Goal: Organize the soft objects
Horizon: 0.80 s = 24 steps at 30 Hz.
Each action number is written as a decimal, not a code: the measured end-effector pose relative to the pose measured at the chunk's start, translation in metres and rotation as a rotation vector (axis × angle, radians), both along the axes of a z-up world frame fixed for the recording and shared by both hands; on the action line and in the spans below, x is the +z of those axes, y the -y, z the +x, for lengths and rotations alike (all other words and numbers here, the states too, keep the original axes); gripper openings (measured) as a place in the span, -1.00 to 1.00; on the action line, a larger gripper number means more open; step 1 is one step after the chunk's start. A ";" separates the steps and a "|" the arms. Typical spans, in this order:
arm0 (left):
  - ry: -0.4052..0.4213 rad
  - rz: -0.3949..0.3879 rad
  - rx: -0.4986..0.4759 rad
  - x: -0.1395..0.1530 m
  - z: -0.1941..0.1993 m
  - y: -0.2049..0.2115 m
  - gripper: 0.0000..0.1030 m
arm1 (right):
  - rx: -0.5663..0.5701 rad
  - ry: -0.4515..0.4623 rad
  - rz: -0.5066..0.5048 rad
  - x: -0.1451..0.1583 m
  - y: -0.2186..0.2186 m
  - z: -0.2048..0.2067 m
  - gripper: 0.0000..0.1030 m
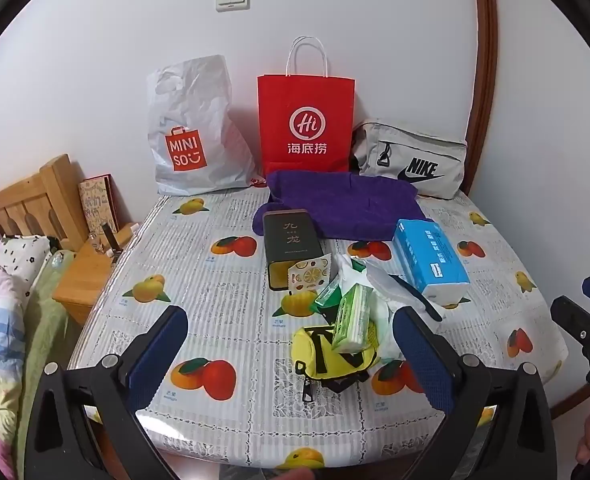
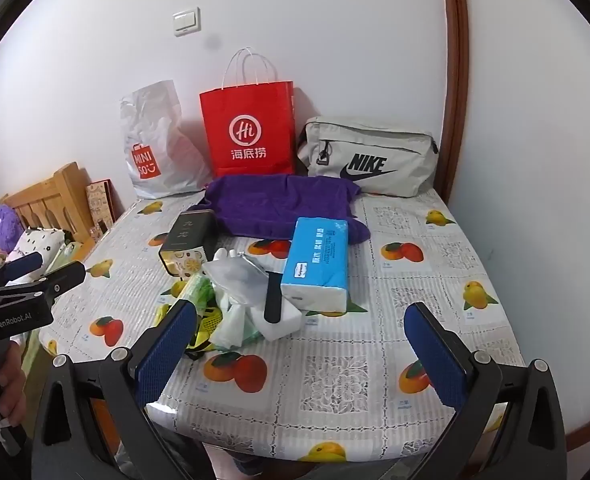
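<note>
From the left wrist view, the left gripper stood wide open and empty above the near edge of the table, its blue pads either side of a yellow pouch with a green tissue pack lying on it. Behind them stood a dark tin, with a blue tissue pack toward the right edge and a purple towel near the far edge. Against the wall stood a Miniso bag, a red Haidilao bag and a grey Nike bag. From the right wrist view, the right gripper was likewise wide open and empty over the near edge of the table, the blue tissue pack ahead of it, beside a black-handled white sponge, and the purple towel beyond.
</note>
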<state>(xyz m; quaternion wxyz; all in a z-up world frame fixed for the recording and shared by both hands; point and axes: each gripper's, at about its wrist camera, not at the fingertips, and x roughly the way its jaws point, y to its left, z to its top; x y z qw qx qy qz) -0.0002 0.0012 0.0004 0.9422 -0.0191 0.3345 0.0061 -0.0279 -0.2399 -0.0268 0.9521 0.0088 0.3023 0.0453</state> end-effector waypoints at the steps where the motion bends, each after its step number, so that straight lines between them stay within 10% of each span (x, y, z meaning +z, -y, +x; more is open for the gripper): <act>1: -0.005 -0.007 0.001 0.000 0.000 -0.001 0.99 | 0.000 -0.002 0.001 -0.001 0.001 0.001 0.99; 24: 0.009 0.032 0.010 0.012 -0.012 0.005 0.99 | 0.035 0.002 0.039 -0.001 -0.002 -0.005 0.99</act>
